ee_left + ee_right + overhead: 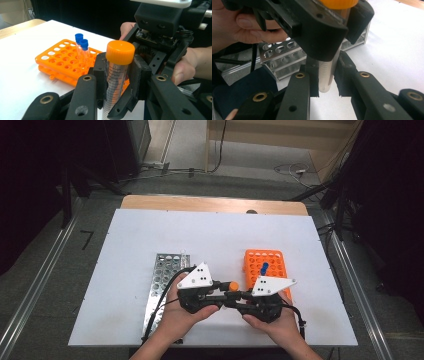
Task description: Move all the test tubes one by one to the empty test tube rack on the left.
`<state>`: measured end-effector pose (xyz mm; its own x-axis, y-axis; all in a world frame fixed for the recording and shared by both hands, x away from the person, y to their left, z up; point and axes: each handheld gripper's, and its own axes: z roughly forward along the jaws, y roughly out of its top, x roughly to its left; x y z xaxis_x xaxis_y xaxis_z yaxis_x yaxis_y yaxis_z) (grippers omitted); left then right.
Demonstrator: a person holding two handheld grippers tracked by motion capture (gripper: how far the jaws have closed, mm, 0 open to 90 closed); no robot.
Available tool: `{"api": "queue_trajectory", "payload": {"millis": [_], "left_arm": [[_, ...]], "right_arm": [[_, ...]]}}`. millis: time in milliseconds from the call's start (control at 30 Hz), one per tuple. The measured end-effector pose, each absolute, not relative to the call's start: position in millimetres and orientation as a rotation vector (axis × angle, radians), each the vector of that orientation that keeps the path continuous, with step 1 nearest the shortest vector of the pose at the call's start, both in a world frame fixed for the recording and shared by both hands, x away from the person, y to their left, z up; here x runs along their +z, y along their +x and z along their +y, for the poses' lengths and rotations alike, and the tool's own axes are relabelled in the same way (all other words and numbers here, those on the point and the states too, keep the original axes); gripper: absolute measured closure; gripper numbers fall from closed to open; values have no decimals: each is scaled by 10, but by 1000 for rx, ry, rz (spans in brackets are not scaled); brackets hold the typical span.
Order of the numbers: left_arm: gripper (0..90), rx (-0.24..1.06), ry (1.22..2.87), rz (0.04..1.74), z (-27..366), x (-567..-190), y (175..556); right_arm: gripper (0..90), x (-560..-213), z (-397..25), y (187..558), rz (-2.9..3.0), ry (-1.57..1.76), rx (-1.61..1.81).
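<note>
Two hand-held black two-jaw tongs are met over one clear graduated plastic tube with an orange screw cap (120,52): the left tongs (117,85) are clamped on its upper body while the right tongs (326,75) are closed round its rounded foot, seemingly for a hand-over. An orange plastic tube rack (265,262) holding blue-capped tubes (82,45) is seen beyond the right tongs, a perforated metal rack (162,285) beside the left, on a white tabletop (150,235) amid grey flooring.

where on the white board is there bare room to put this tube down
Bare patches: the far half of the white board beyond both racks, the strip between the metal rack and the board's left edge, and the right margin past the orange rack. Crowded: the near middle, where the left gripper and right gripper meet around the orange-capped tube.
</note>
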<state>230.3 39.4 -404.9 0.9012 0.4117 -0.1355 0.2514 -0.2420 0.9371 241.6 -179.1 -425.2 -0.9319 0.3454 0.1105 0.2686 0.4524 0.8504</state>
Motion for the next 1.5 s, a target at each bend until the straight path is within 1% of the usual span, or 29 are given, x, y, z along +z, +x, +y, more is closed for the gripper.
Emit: {"api": "queue_trajectory", "payload": {"millis": [133,367,400,467,533,1033,1233,1433,1500], "left_arm": [[738,199,1849,491,395,-4048,2288],[744,211,1853,476,397,-4039,2284],[745,211,1851,478,397,-4039,2284],[745,216,1849,481,414,-4033,2287],[745,219,1838,489,440,-4024,2291],[745,298,1787,562,663,-3966,2365],[744,334,1761,606,790,-3951,2410],[745,371,1730,645,941,-3933,2454],[744,384,1722,657,997,-3925,2469]], "right_arm": [[728,-4261,-1792,2420,2617,558,1515],[721,-4263,-1793,2415,2603,555,1529],[717,-4265,-1795,2415,2606,557,1529],[674,-4267,-1802,2415,2606,558,1527],[667,-4264,-1819,2421,2594,565,1523],[319,-4071,-2069,2477,2470,596,1584],[216,-4021,-2179,2505,2440,612,1600],[85,-4002,-2320,2573,2418,655,1602],[64,-3999,-2370,2594,2408,674,1609]]}}
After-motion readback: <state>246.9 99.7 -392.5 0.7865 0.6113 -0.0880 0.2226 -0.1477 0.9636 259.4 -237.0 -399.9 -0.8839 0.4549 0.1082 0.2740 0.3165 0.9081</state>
